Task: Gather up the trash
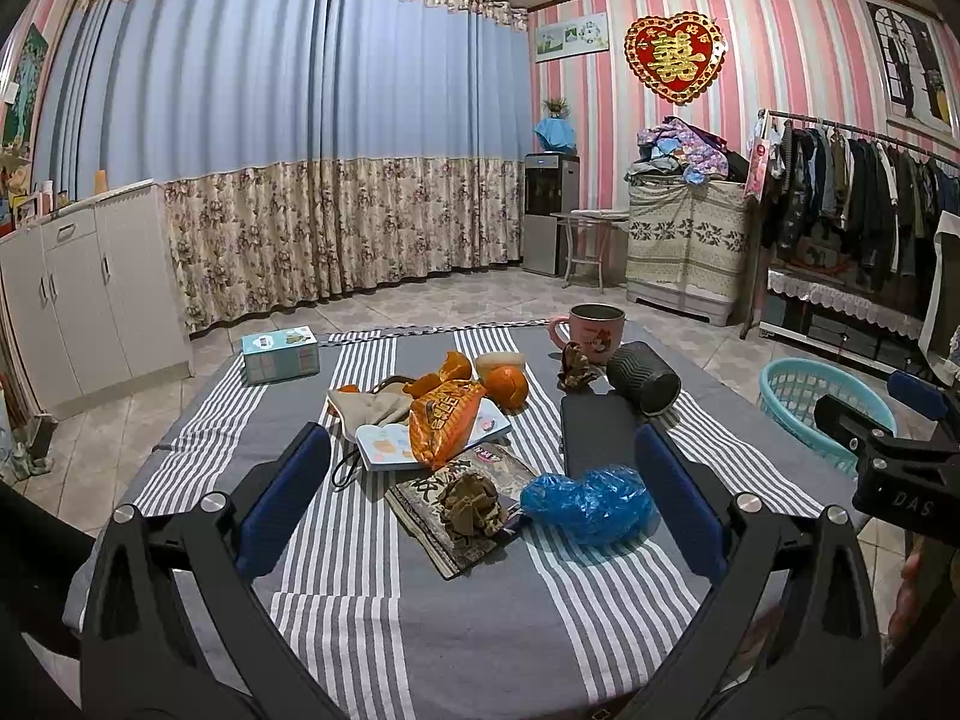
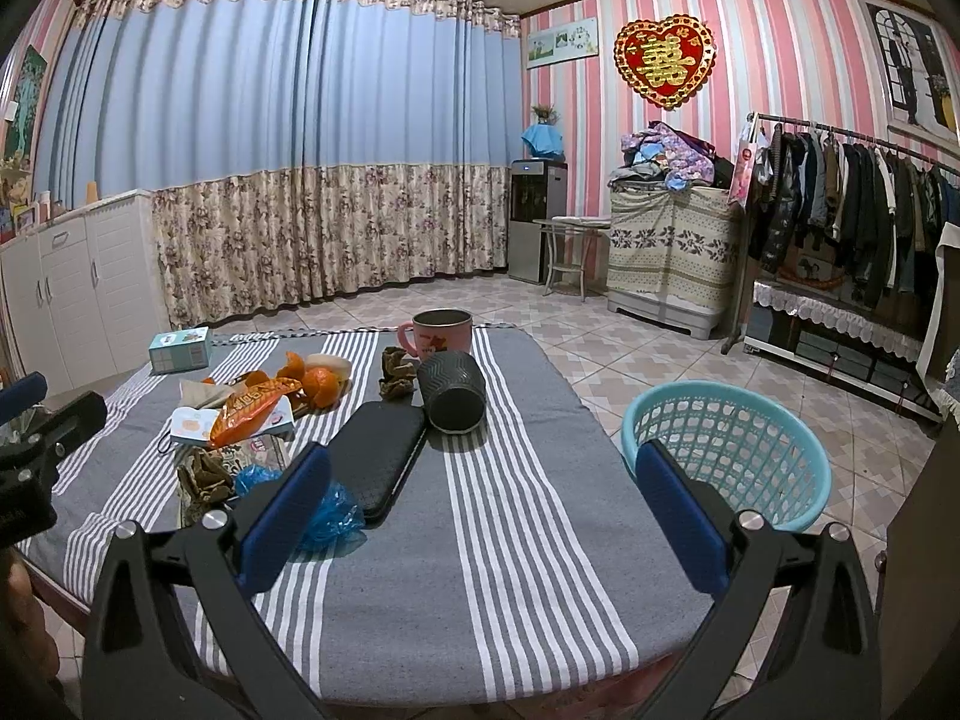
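Trash lies on the striped tablecloth (image 1: 420, 630): a crumpled blue plastic bag (image 1: 588, 504), a brown crumpled paper (image 1: 471, 504) on a dark snack wrapper (image 1: 420, 498), an orange snack bag (image 1: 444, 420), orange peels (image 1: 453, 367) and a second brown wad (image 1: 575, 366). My left gripper (image 1: 480, 498) is open and empty, its jaws either side of the brown paper and blue bag. My right gripper (image 2: 480, 510) is open and empty over bare cloth; the blue bag (image 2: 333, 516) is by its left finger. A teal basket (image 2: 729, 450) stands on the floor right of the table.
Also on the table are a pink mug (image 1: 594, 330), a black cylinder on its side (image 1: 643, 377), a black flat case (image 1: 597, 435), a whole orange (image 1: 506, 387), a face mask (image 1: 390, 447) and a tissue box (image 1: 280, 354). A clothes rack (image 1: 858, 192) stands at right.
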